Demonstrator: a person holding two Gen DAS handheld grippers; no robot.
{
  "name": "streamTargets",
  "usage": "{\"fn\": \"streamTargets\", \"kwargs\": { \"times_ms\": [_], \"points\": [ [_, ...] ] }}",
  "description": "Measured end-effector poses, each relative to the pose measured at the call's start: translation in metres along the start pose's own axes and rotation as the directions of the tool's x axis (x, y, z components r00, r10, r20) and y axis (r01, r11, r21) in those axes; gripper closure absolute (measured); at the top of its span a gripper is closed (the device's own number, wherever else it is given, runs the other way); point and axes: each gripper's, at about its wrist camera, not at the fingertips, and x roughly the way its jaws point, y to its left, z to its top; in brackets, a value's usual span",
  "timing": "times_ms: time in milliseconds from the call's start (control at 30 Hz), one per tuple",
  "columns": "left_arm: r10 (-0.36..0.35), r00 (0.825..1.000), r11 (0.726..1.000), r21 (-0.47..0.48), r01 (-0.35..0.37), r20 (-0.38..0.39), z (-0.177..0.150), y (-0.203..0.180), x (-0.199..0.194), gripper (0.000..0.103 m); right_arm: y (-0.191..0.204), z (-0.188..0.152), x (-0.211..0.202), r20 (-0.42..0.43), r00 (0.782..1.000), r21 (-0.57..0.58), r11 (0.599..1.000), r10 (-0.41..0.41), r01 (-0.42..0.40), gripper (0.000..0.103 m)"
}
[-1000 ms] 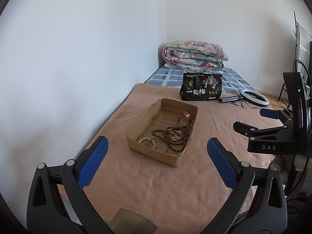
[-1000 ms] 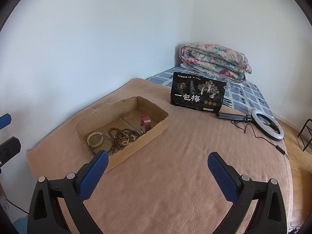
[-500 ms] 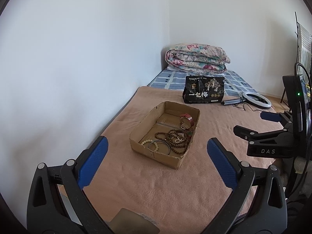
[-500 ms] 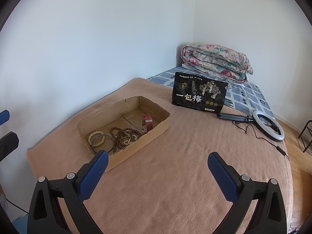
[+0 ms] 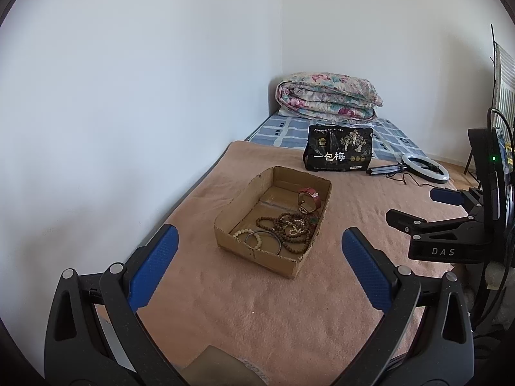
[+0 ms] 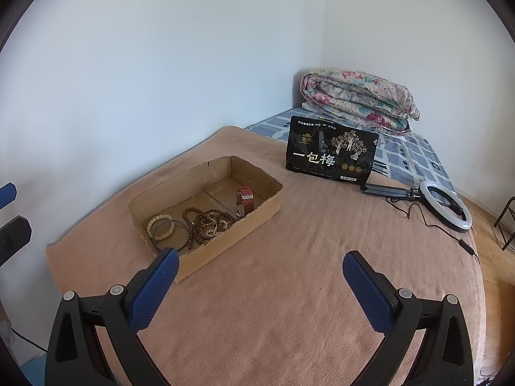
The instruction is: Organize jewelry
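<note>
Jewelry (image 5: 283, 225), beads, bangle and watch (image 6: 245, 200), lies together in a cardboard box (image 5: 257, 252) on the bed, both hand-held grippers (image 5: 257, 267) (image 6: 260, 284) hovering spread and empty, either sorting pending or finished.

In the right wrist view the left tool (image 6: 9, 212) is cut off by the picture's left edge. The cardboard box's (image 5: 257, 252) near wall hides part of the metal bangle (image 5: 262, 241). The small print on the black snack bag (image 6: 331, 157) is too small to read. The tan object (image 5: 219, 370) at the left view's bottom edge is cropped and cannot be identified.
</note>
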Motion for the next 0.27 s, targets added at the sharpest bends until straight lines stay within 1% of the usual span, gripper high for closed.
{"fn": "streamTargets", "kwargs": {
  "times_ms": [133, 267],
  "points": [
    [-0.011, 1.0, 1.0, -0.001, 0.011, 0.001, -0.0017, -0.0018, -0.0016, 0.0, -0.0001, 0.0001, 0.0001, 0.0, 1.0, 0.001, 1.0, 0.0, 0.0, 0.0],
    [0.006, 1.0, 1.0, 0.014, -0.006, 0.01, -0.0035, -0.0052, -0.0022, 0.0, -0.0012, -0.0011, 0.0008, -0.002, 1.0, 0.005, 1.0, 0.0, 0.0, 0.0]
  ]
}}
